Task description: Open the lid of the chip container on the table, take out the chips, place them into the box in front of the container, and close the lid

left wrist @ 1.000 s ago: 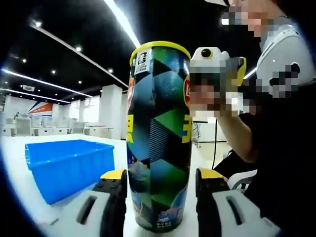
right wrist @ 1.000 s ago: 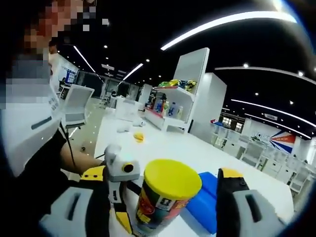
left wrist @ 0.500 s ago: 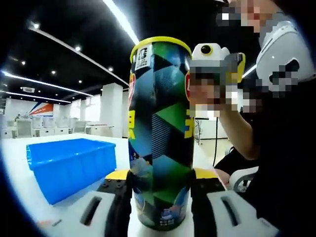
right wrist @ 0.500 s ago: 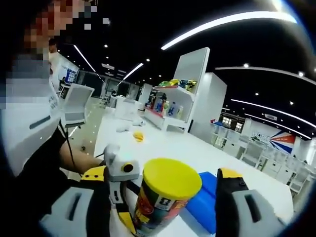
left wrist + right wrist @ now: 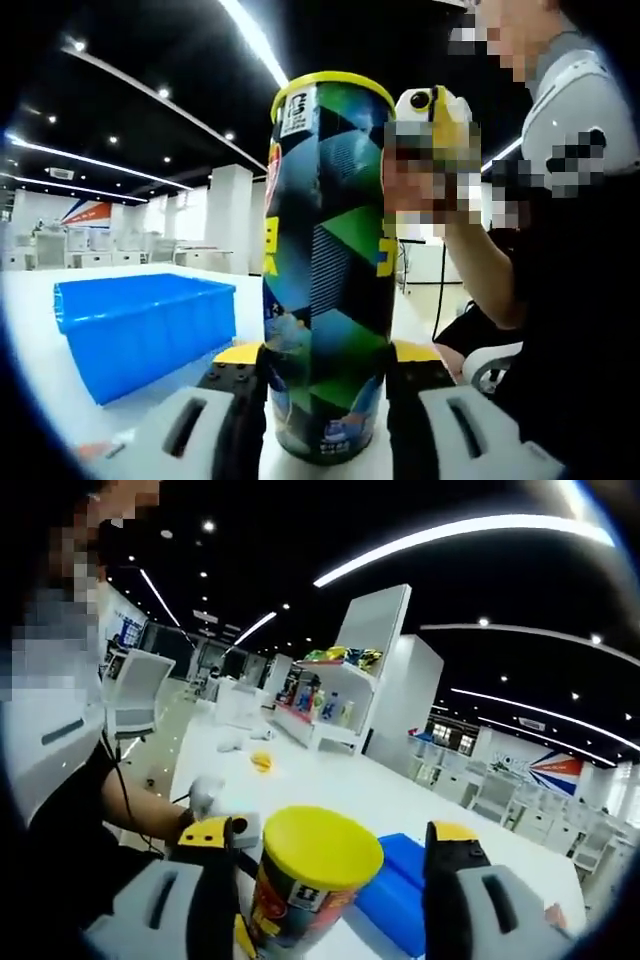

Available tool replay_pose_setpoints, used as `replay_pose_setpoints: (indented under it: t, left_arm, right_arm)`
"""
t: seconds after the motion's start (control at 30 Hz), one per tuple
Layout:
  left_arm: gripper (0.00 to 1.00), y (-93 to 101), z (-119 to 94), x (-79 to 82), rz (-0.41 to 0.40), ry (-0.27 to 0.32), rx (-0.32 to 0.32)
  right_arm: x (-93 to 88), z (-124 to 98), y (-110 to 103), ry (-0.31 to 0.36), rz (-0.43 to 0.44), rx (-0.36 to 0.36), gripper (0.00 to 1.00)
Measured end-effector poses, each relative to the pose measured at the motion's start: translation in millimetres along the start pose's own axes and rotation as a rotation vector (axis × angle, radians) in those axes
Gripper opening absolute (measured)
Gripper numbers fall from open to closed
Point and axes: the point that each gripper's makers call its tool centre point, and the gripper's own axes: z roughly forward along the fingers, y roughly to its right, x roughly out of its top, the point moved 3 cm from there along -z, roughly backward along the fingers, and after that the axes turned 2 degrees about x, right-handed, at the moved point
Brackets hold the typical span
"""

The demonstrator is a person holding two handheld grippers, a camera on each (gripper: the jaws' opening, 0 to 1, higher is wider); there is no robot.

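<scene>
Yellow lid (image 5: 318,845) sits on the chip container (image 5: 328,270), so nothing is taken out yet. Left tool (image 5: 325,385) clamps the container's base between its jaws. Right tool (image 5: 325,865) hangs open around the lid. Blue box (image 5: 140,328) waits left of the left tool on the desk (image 5: 30,300).

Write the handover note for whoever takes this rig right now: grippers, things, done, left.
Left gripper: shut on the chip container, low on its body, container upright on the white table.
Right gripper: open, jaws either side of the yellow lid, not touching.
Blue box: beside the container; no chips seen inside from here.
Done: container steadied.
Left: pull the lid, move chips into the box, close the lid.
</scene>
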Motion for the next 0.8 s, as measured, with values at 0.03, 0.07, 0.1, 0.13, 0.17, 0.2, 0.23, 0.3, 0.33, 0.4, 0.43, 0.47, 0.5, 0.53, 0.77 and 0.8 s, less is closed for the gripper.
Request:
replay_pose_setpoints:
  t: [0.03,0.07,0.1,0.13,0.17,0.2,0.23,0.3,0.33,0.4,0.43,0.47,0.5,0.53,0.77,0.8]
  left_arm:
    - [0.47,0.0,-0.1,-0.2,-0.003,-0.002,0.000]
    - [0.47,0.1,-0.1,-0.4,-0.005,-0.004,0.001]
    - [0.47,0.1,-0.2,-0.5,-0.005,-0.004,0.001]
    - [0.47,0.1,-0.2,-0.6,-0.006,-0.006,0.001]
    - [0.47,0.0,-0.4,-0.7,-0.007,-0.006,0.002]
    - [0.47,0.0,-0.4,-0.9,-0.007,-0.007,0.002]
    - [0.47,0.0,-0.5,-0.9,-0.007,-0.008,0.002]
    - [0.47,0.1,-0.6,-1.2,-0.006,-0.009,0.002]
    - [0.47,0.0,-0.7,-1.4,-0.009,-0.010,0.003]
    - [0.47,0.0,-0.7,-1.7,-0.008,-0.011,0.003]
    - [0.47,0.0,-0.7,-1.8,-0.008,-0.011,0.004]
    - [0.47,0.0,-0.5,-2.0,-0.006,-0.012,0.005]
    - [0.47,0.0,-0.5,-2.0,-0.005,-0.012,0.005]
    - [0.47,0.1,-0.3,-2.1,-0.004,-0.012,0.006]
    - [0.46,0.6,-0.3,-3.0,0.001,-0.011,0.010]
    - [0.46,0.7,-0.3,-3.1,0.002,-0.012,0.011]
  right_arm:
    - [-0.1,0.3,0.5,0.002,-0.002,-0.004,0.68]
    - [-0.2,0.9,1.0,0.003,-0.002,-0.008,0.67]
    - [-0.5,1.4,1.1,0.003,0.004,-0.009,0.66]
    - [-2.0,2.5,0.4,-0.003,0.009,-0.006,0.64]
    - [-3.6,3.4,-0.1,-0.011,0.009,-0.006,0.62]
    - [-6.0,3.8,-0.2,-0.027,0.006,-0.006,0.58]
    - [-9.0,3.8,0.5,-0.048,0.001,-0.013,0.56]
    - [-8.1,3.7,0.6,-0.048,0.006,-0.007,0.55]
    - [-7.9,3.7,0.4,-0.052,0.012,0.001,0.53]
    - [-8.7,3.3,-1.4,-0.059,0.021,0.012,0.50]
    - [-9.3,3.2,-3.3,-0.064,0.025,0.022,0.47]
    - [-9.6,3.0,-3.0,-0.067,0.016,0.020,0.47]
    - [-9.4,3.1,-3.4,-0.067,0.016,0.021,0.47]
    - [-9.6,2.8,-3.5,-0.069,0.009,0.019,0.47]
    - [-9.7,2.3,-3.1,-0.078,0.010,0.006,0.46]
    - [-9.5,2.5,-2.6,-0.083,0.017,0.003,0.46]
